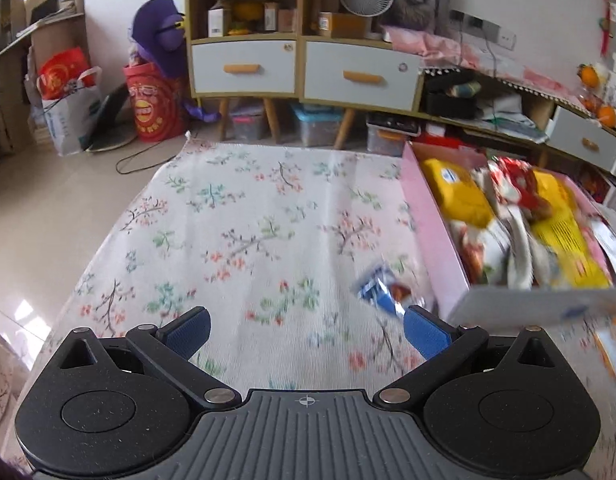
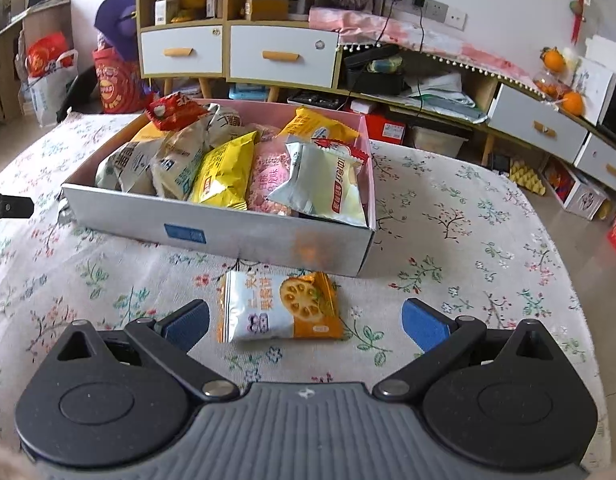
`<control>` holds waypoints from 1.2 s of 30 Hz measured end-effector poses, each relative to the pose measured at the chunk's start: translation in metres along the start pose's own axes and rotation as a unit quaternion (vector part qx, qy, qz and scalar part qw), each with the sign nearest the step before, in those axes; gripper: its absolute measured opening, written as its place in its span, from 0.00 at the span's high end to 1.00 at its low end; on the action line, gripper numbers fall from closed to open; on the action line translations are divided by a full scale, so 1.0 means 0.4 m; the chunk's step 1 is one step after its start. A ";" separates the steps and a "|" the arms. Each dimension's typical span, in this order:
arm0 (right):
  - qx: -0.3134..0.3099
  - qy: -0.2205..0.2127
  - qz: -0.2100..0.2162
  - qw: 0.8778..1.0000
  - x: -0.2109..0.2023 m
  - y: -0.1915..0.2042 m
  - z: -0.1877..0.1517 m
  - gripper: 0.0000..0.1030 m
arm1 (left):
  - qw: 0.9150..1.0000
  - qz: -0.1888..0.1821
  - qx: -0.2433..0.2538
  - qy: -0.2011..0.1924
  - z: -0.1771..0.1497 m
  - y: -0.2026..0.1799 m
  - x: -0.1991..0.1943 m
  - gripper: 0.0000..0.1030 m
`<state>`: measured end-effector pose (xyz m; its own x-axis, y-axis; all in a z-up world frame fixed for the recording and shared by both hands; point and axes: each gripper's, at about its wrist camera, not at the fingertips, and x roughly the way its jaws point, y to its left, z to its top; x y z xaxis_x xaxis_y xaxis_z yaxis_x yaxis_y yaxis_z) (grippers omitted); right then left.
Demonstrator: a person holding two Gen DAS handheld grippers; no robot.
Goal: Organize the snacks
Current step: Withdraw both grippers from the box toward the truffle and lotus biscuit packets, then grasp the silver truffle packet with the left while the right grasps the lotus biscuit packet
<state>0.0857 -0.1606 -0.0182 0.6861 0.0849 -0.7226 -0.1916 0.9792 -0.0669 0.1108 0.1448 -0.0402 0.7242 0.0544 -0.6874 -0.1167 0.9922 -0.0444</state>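
Floral-printed white cloth [image 1: 243, 216] is seen covering the counter in the left wrist view, where the left claw [image 1: 305, 334] is held wide apart with nothing between its blue pads [image 1: 189, 330]. A small blue and white snack packet [image 1: 382, 290], blurred, is seen just ahead of the right-hand pad, beside the pink side wall of a shallow cardboard box [image 1: 432, 216]. The box is filled with snack bags, among them a yellow bag [image 1: 460, 192] and a red and white one [image 1: 516, 184]. In the right wrist view, the right claw [image 2: 305, 326] is likewise spread wide and empty, lowered close over the cloth [image 2: 460, 224]. A white and orange snack packet printed with a lotus-root slice [image 2: 279, 306] is found lying flat on the cloth between the two pads [image 2: 426, 326], touching neither, and just in front of the grey front wall of the box [image 2: 227, 236]. Inside the box, a yellow bag [image 2: 223, 174], a silver and red packet [image 2: 328, 180] and a pink bag [image 2: 267, 176] are piled together.
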 end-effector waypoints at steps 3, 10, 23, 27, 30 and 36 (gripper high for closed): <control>0.004 0.001 0.002 1.000 0.007 0.000 0.000 0.00 | 0.999 -0.007 -0.035 0.007 0.026 0.004 0.028 0.00; 0.009 0.002 0.011 1.000 0.022 -0.003 0.007 0.00 | 0.993 -0.040 -0.105 0.038 0.052 0.004 0.092 0.01; 0.010 0.006 0.018 1.000 0.036 -0.011 0.014 0.00 | 0.998 0.006 -0.038 0.054 0.016 -0.039 0.106 0.02; 0.008 0.011 0.015 1.000 0.037 -0.017 0.006 0.00 | 0.998 0.024 0.009 0.054 -0.013 -0.046 0.086 0.02; -0.001 0.018 0.014 1.000 0.040 -0.015 -0.003 0.00 | 0.998 0.016 0.015 0.053 -0.021 -0.033 0.068 0.04; -0.001 0.018 0.020 1.000 0.039 -0.011 -0.001 0.00 | 0.998 -0.029 0.049 0.016 -0.046 -0.022 0.047 0.08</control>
<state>0.0969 -0.1636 -0.0296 0.6518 0.1171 -0.7493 -0.2192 0.9749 -0.0383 0.1127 0.1352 -0.0660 0.7061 -0.0058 -0.7081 -0.0071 0.9999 -0.0152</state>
